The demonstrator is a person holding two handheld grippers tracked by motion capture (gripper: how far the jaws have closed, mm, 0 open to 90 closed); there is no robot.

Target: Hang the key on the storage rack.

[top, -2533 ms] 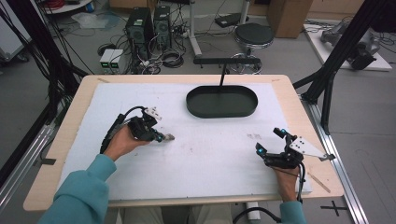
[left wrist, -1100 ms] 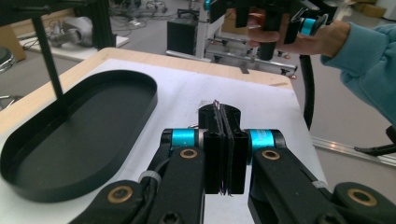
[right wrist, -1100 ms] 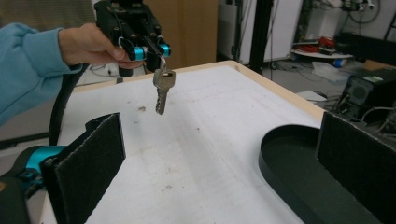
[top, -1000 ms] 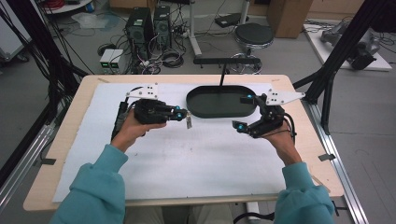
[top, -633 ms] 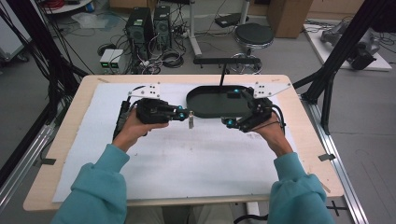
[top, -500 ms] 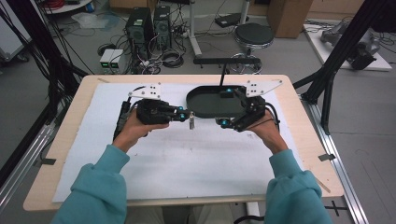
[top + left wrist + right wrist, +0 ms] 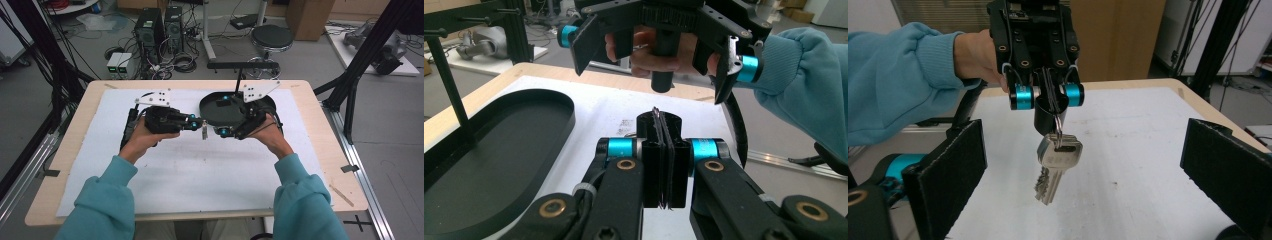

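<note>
The left gripper (image 7: 200, 124) is held level above the white mat (image 7: 200, 190), its jaws pointing toward the person's right hand. In the left gripper view (image 7: 663, 165) the two black jaws stand pressed together with a thin metal ring pinched edge-on between the pads. The right gripper view shows what hangs from that grip: a bunch of silver keys (image 7: 1055, 167) dangling from a key ring (image 7: 1057, 125) clamped at the tips of the left gripper (image 7: 1047, 102), well clear of the mat below. In the high view the keys (image 7: 204, 132) appear as a small pale piece hanging just under the left gripper's tips, beside the near left end of the black oval tray (image 7: 212, 111). The right gripper (image 7: 231, 131) faces the left one from close range, over the near rim of the tray. Its jaws are spread wide: in its own view the two padded fingers (image 7: 950, 175) stand far apart at the left and right edges of the frame, with nothing between them, and the keys hang ahead in the gap, not touched by either pad. The left gripper view confirms this, with the right gripper (image 7: 651, 45) seen head-on, jaws parted, gripped by the person's hand (image 7: 659, 50). The tray holds nothing visible. Both forearms wear teal sleeves (image 7: 102, 200).
</note>
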